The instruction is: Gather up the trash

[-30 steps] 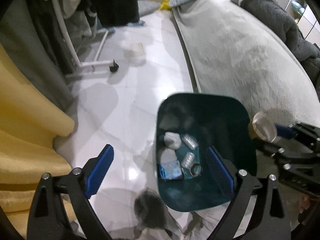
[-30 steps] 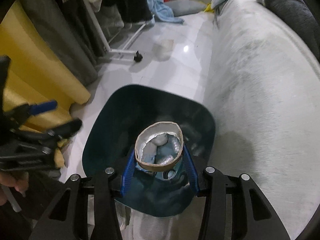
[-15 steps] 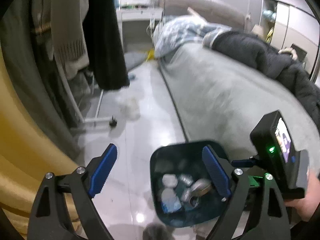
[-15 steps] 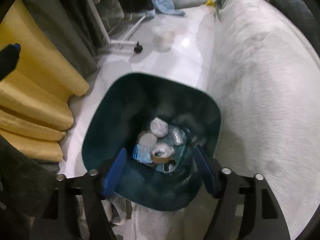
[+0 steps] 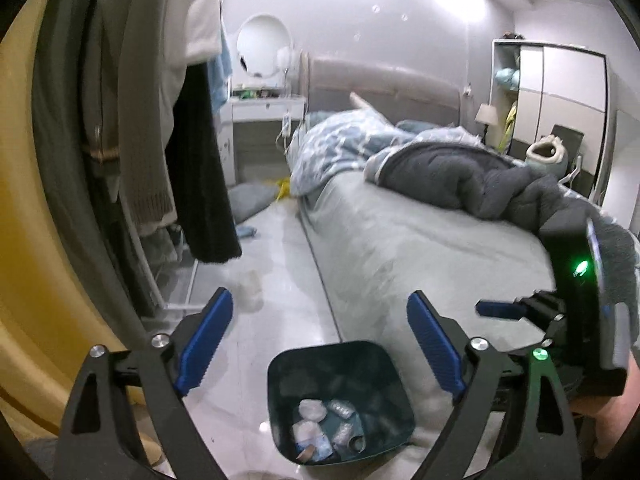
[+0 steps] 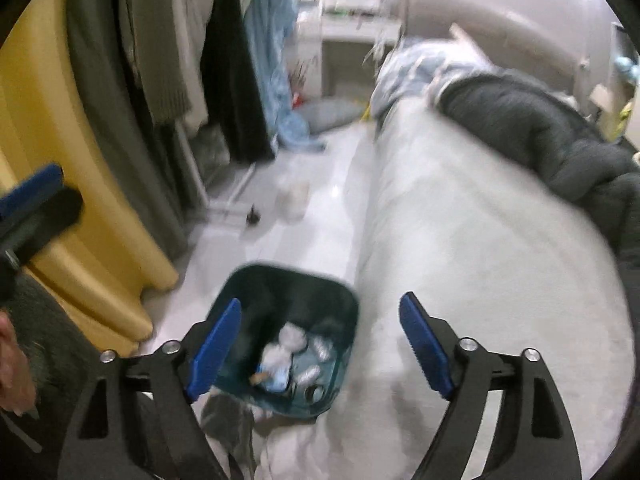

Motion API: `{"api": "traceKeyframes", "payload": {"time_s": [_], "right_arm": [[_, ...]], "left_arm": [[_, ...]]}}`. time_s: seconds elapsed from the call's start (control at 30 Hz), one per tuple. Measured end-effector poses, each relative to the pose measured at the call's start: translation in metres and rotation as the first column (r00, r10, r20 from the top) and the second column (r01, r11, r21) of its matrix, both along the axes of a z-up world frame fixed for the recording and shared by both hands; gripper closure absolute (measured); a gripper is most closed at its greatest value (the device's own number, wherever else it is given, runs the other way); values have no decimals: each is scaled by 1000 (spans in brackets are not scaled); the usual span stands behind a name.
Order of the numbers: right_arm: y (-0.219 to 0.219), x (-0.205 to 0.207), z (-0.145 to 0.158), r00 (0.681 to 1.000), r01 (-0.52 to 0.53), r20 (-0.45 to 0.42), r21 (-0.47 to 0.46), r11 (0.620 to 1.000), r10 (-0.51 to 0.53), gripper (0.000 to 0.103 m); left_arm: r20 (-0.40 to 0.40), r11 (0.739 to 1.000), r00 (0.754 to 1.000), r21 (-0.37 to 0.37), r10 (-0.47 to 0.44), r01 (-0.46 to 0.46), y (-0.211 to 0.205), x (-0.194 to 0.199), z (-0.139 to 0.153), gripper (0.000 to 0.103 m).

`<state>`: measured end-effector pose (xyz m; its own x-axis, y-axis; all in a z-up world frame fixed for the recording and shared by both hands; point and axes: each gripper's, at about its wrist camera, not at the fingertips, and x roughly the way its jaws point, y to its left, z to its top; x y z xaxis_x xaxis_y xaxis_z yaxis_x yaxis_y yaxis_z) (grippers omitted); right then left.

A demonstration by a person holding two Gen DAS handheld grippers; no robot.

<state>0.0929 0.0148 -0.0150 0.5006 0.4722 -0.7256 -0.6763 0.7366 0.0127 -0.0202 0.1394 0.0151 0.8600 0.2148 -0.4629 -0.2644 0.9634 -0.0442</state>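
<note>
A dark teal bin (image 5: 336, 347) stands on the white floor beside the bed, low in both wrist views. Inside it lie white wads (image 5: 313, 408), crushed clear bottles (image 5: 340, 407) and a brown-rimmed cup (image 6: 259, 378). My left gripper (image 5: 319, 300) hangs well above the bin, its jaws opening wide with nothing between them. My right gripper (image 6: 320, 302) is also high over the bin (image 6: 260, 292), with its jaws opening and empty. The right gripper's body, with its green light, shows at the right edge of the left wrist view, held by a hand (image 5: 612, 420).
A grey bed (image 5: 400, 248) with a dark blanket (image 5: 460, 176) fills the right side. Hanging clothes on a rack (image 5: 160, 120) and a yellow curtain (image 5: 24, 260) line the left. A pale container (image 6: 294, 200) sits on the floor, and a grey cloth (image 6: 228, 416) lies by the bin.
The right gripper opened and let go of the brown-rimmed cup, which fell into the bin. Both grippers rose and tilted up, so the bin looks smaller and lower.
</note>
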Motion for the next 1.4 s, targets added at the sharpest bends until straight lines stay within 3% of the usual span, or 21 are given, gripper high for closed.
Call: {"api": "traceKeyframes", "payload": {"time_s": [0.23,0.3,0.43,0.73,0.87,1.03,1.4], "right_arm": [[-62,-31,51,987,74,136,106,992,-88,8],[-80,-37,56,981,93,160,116,989,-111,4],[-120,-40,56,962,156,202,139,978,-182,4],[-211,-45,54,900,312,267,157,937,-345,3],[-230,-50,49,881,362,270,148,921,-389,3],[-232,-51,26,891,360,251,119,925,-379,3],[-248,-66,42,874,345,288,201,917,-392,3]], "left_arm": [[21,1000,1000,28,1,-2,-30,-19,4,4],[37,1000,999,24,-7,6,-34,-19,8,3],[59,999,998,44,-15,12,-42,-14,10,3],[91,1000,996,11,-21,20,-54,-6,7,3],[69,1000,997,-5,-27,27,-58,2,0,3],[68,999,997,-14,-42,43,-64,4,-2,3],[70,998,996,-17,-58,59,-63,1,-6,3]]}}
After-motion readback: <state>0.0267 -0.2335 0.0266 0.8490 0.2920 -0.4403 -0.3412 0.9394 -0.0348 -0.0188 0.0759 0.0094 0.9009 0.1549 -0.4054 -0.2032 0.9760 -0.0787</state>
